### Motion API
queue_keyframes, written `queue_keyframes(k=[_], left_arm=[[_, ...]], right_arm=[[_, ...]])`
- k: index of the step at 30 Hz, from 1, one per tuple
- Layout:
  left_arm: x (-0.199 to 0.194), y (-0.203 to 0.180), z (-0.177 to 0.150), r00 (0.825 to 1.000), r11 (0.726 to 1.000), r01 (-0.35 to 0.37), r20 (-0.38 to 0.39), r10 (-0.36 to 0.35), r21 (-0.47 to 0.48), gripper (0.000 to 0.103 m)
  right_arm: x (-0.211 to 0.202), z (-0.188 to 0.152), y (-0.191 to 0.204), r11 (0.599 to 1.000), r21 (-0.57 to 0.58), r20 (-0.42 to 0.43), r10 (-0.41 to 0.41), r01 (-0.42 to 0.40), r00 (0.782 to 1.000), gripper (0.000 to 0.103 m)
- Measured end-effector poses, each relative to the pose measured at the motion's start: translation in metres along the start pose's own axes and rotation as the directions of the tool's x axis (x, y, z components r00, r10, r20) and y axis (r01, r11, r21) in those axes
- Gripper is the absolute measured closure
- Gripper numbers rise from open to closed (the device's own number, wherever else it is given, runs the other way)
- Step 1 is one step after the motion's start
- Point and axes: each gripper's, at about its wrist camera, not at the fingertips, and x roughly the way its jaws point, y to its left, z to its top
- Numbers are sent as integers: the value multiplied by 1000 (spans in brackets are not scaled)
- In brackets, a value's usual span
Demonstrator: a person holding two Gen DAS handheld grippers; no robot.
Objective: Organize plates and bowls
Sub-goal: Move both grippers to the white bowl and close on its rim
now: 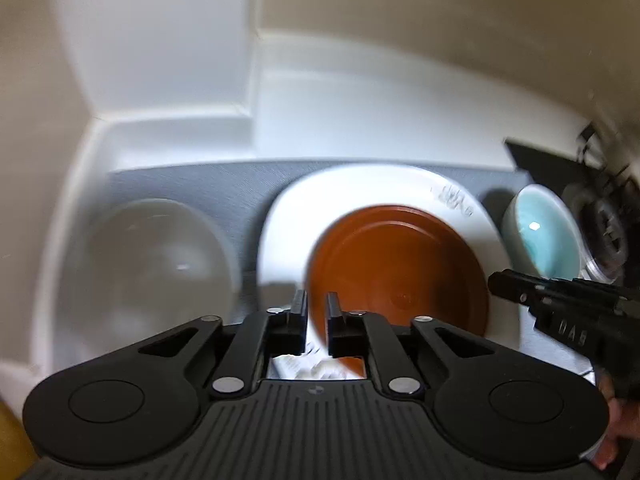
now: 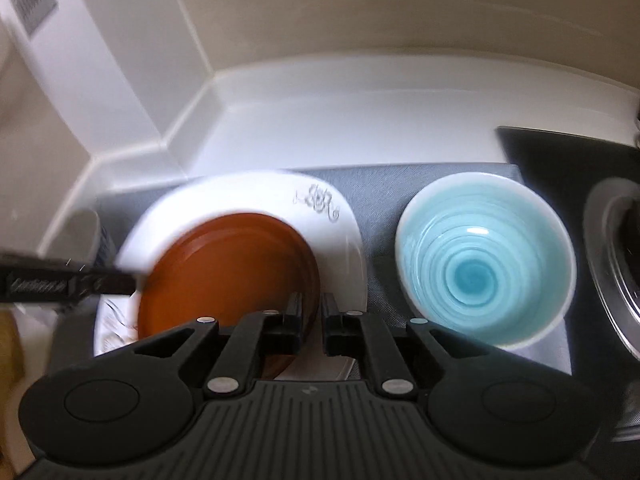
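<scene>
- On my left wrist view, the left hand-held gripper (image 1: 317, 312) pointed down over the near rim of a brown plate (image 1: 400, 272); its fingers stood a narrow slot apart, and through the blur I could not tell whether the pads pinched that rim or only straddled it.
- The brown plate lay on a larger white plate (image 1: 360, 192) with a dark scribbled motif near its far edge, and the white plate sat on a grey mat (image 1: 224, 188) over the white surface (image 1: 360, 120).
- Left of the white plate stood a pale grey bowl (image 1: 152, 256), just beside it.
- Right of it stood a light blue bowl (image 1: 540, 232), close to the plate.
- The right hand-held gripper (image 2: 311, 312) hung over the right-hand rim of the same brown plate (image 2: 228, 264), fingers nearly together, the plate's edge at its left finger; a real pinch I could not confirm.
- In that view the blue bowl (image 2: 484, 264), glazed in rings, stood apart from the white plate (image 2: 256, 192) with mat (image 2: 380, 188) showing between them.
- The left tool's finger reached in from the left edge toward the brown plate's rim.
</scene>
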Motion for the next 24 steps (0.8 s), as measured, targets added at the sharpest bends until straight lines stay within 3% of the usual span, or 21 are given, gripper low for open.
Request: queue_keyframes(k=[2, 3, 4, 6, 9, 10, 11, 14, 18, 20, 24], left_arm=[[-25, 22, -13, 998, 997, 37, 54, -33, -72, 56], [-36, 38, -21, 994, 989, 76, 90, -65, -126, 49], [-46, 54, -29, 989, 978, 108, 124, -87, -176, 38], [-57, 79, -41, 987, 967, 91, 154, -54, -240, 31], [-55, 105, -50, 988, 957, 2, 148, 43, -290, 34], [-53, 112, -52, 988, 950, 3, 145, 45, -313, 40], [-50, 119, -53, 988, 941, 17, 151, 36, -337, 54], [-38, 129, -55, 986, 933, 26, 161, 35, -358, 75], [-30, 140, -56, 983, 920, 26, 178, 48, -391, 82], [-27, 145, -57, 982, 910, 46, 186, 34, -413, 82], [-13, 152, -62, 988, 888, 58, 151, 13, -455, 81]], right_arm=[[-14, -3, 4, 998, 45, 22, 31, -32, 999, 86], [-18, -4, 6, 996, 63, 27, 61, -63, 998, 80], [-22, -6, 10, 993, 78, 36, 88, -90, 996, 67], [-26, -9, 21, 987, 85, 48, 133, -136, 990, 62], [-16, -10, 47, 980, 35, 30, 193, -194, 981, 62], [-11, -10, 58, 978, 13, 19, 206, -206, 978, 62], [-5, -9, 69, 976, -8, 8, 218, -218, 976, 62], [9, -8, 104, 963, -84, -2, 258, -258, 966, 62], [27, -5, 140, 948, -160, -24, 274, -274, 962, 62], [35, -2, 149, 953, -179, -18, 246, -245, 969, 64], [52, 2, 159, 950, -191, -54, 240, -246, 969, 69]])
